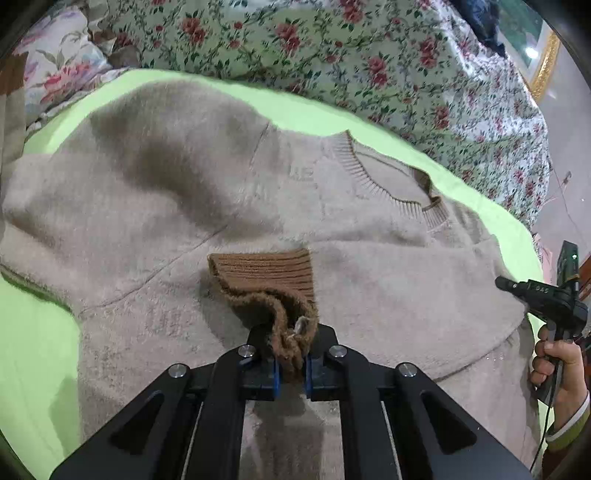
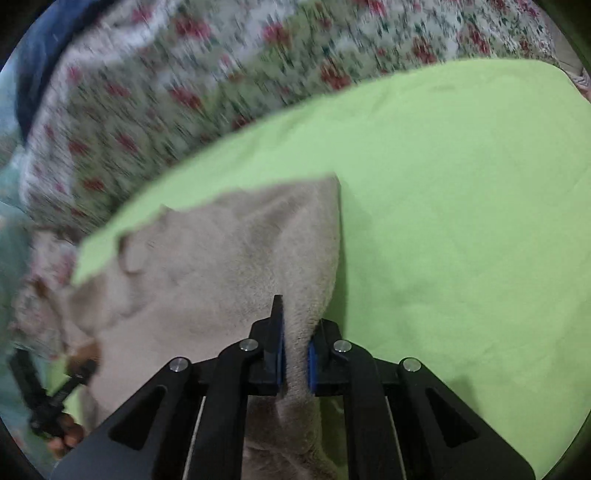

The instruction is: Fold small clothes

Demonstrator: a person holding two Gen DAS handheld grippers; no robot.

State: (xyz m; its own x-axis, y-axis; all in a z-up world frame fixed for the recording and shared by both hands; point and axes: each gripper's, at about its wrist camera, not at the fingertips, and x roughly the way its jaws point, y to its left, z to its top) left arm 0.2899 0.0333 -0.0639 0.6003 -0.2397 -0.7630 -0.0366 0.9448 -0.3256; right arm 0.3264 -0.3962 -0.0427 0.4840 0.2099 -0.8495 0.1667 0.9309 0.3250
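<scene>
A beige fluffy sweater (image 1: 229, 206) lies spread on a bright green sheet (image 1: 33, 332), with its ribbed neckline (image 1: 388, 184) toward the far right in the left wrist view. The left gripper (image 1: 290, 363) has its jaws closed narrow on the brown ribbed cuff (image 1: 266, 280) of one sleeve; the cuff lies over the middle of the sweater body, and its bunched end goes between the blue pads.

The right gripper (image 2: 295, 363) also has its jaws drawn close, pinching a ridge of the beige sweater (image 2: 221, 266) at its edge, just beside the bare green sheet (image 2: 461, 221). In the left wrist view this gripper (image 1: 546, 295) shows at the right border, with the person's hand (image 1: 554, 362) on its handle.

Behind the sheet there is a floral bedcover (image 1: 332, 48) with red roses, which is blurred in the right wrist view. A floral pillow (image 1: 62, 62) lies at the far left, and a dark blue cloth (image 1: 480, 22) lies at the top right. A golden frame (image 1: 546, 66) stands beyond the bed.
</scene>
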